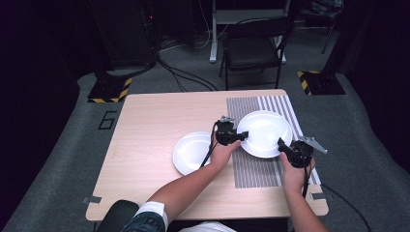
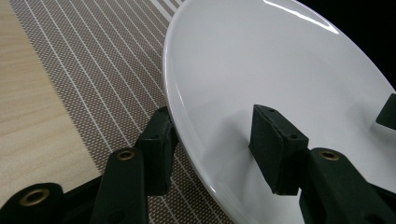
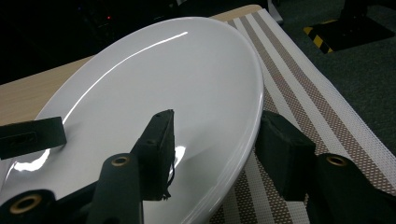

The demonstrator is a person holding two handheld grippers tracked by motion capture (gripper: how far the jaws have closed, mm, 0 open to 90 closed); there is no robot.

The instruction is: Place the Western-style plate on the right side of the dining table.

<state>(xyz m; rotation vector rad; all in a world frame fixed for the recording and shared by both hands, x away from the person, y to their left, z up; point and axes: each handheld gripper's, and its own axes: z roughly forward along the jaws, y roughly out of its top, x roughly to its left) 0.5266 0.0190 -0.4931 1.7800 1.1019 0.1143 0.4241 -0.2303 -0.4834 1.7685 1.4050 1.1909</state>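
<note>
White china is the thing in hand: a large plate (image 1: 265,133) sits right of centre in the high view, over a striped brown placemat (image 1: 256,169) on the pale wooden table (image 1: 145,145). The left gripper (image 1: 238,136) holds the plate's left rim, and the right gripper (image 1: 283,145) holds its lower right rim. In the left gripper view the plate (image 2: 280,70) fills the upper right, its rim running between the two black jaws, one pad under the edge and one on the inner face. In the right gripper view the plate (image 3: 163,93) tilts across the middle, the rim again clamped between the jaws, with the placemat (image 3: 299,88) at the right. Both grips look closed on the rim, though contact of the inner pads is hard to judge exactly. A second white plate (image 1: 193,152) lies flat on the bare wood at the centre of the high view, just left of the placemat. Behind the table, at the top of the frame, stands a dark chair (image 1: 254,48).
</note>
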